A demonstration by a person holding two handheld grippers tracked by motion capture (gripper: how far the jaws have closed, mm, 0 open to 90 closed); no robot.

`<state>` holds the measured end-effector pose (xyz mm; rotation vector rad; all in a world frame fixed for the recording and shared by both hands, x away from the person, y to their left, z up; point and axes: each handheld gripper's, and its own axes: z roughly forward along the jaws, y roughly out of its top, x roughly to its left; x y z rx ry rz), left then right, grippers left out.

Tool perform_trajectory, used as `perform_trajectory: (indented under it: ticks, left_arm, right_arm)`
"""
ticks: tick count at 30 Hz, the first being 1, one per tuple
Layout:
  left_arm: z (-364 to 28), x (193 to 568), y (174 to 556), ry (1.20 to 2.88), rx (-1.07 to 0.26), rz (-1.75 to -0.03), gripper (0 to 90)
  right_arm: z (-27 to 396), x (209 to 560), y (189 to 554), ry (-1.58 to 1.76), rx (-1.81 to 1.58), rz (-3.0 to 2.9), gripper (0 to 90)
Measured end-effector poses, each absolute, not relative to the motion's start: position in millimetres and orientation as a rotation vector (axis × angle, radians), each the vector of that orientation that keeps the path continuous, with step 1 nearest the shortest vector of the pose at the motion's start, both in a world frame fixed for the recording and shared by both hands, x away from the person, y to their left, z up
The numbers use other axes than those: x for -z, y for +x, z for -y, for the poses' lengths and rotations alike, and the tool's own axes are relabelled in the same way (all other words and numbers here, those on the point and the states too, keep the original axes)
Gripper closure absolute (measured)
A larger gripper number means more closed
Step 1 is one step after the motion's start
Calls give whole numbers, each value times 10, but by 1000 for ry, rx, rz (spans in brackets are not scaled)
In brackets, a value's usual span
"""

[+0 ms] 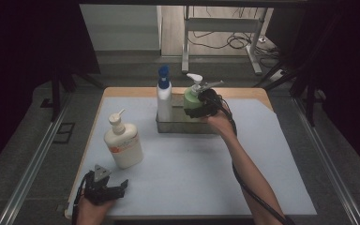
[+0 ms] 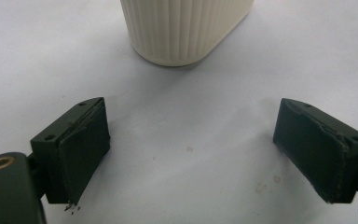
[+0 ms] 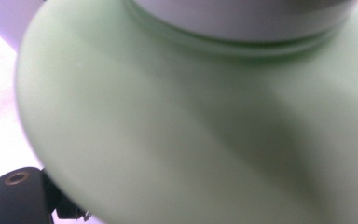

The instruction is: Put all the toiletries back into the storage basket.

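The right gripper [image 1: 198, 110] pinches the green bottle [image 1: 191, 97] in the tray [image 1: 187, 126] near its rounded shoulder, so it could slip; the left gripper [image 1: 117, 190] rests spread.

A pale green bottle [image 3: 177, 140] sits very close to the camera and takes up most of the picture, so near that it looks soft and blurred. Its rounded shoulder curves down from the upper left toward the bottom. At the top edge a white collar [image 3: 242, 18] sits on the bottle, with a thin ridge where white meets green. A darker shadow band runs across the green surface from the middle toward the lower right. At the left a strip of pale, whitish surface [image 3: 0, 116] shows. In the bottom left corner is a dark part of the right gripper [image 3: 16, 196] with a small brass-coloured ring, tucked just beside the bottle.
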<state>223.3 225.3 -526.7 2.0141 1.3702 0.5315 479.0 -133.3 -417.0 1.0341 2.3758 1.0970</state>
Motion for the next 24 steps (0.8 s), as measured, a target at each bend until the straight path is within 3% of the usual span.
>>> perform_trajectory:
  ticks: [24]
  left_arm:
    - [-2252,5267,2232,2015,-531,-1370,103]
  right_arm:
    - [1686,4144,4565,1028,-1146,-2393,161]
